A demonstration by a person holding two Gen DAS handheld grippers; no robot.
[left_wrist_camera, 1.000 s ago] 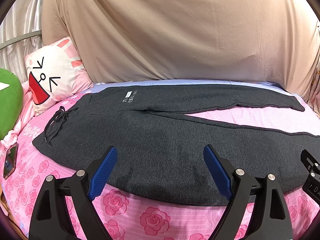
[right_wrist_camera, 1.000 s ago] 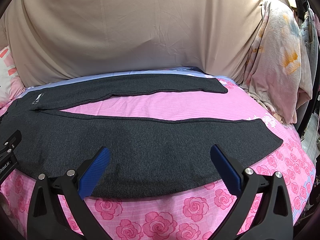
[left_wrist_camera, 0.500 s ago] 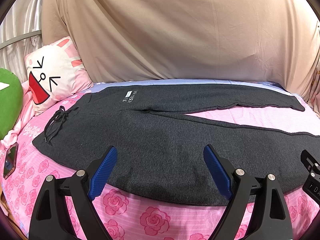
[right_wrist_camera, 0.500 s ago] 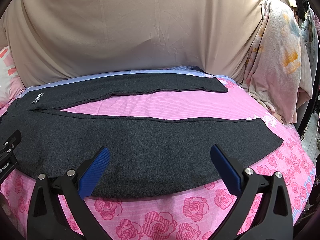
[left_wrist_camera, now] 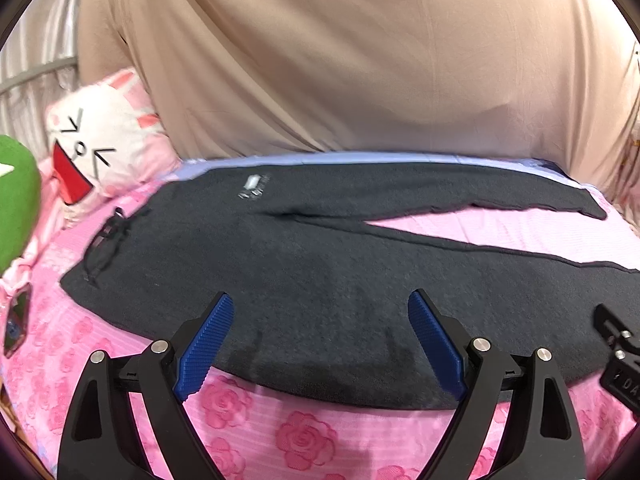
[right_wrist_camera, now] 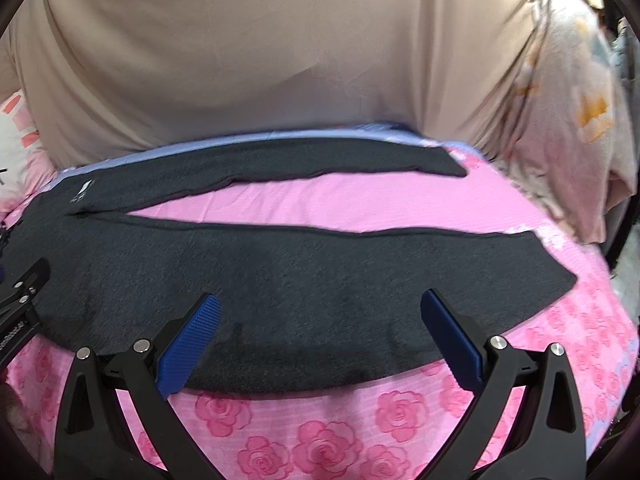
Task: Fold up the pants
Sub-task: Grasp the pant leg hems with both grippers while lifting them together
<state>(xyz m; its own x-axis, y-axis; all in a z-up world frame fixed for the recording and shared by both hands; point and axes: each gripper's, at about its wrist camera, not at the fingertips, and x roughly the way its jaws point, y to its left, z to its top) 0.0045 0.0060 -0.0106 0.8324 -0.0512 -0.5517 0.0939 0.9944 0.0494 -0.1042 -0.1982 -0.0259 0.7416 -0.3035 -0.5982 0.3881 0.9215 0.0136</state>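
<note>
Dark grey pants lie flat on a pink rose-print bed, waistband with drawstring at the left, both legs spread out to the right. My left gripper is open and empty, hovering over the near edge of the seat and thigh. My right gripper is open and empty over the near leg. The far leg lies along the back. Each gripper's body shows at the other view's edge.
A beige sheet hangs behind the bed. A white cartoon pillow and a green plush sit at the left, a phone lies by the waistband. A floral blanket hangs at the right.
Both grippers have moved slightly forward and down toward the pants' near edge; the views are a little blurred from motion. The jaws stay open and the pants have not moved.
</note>
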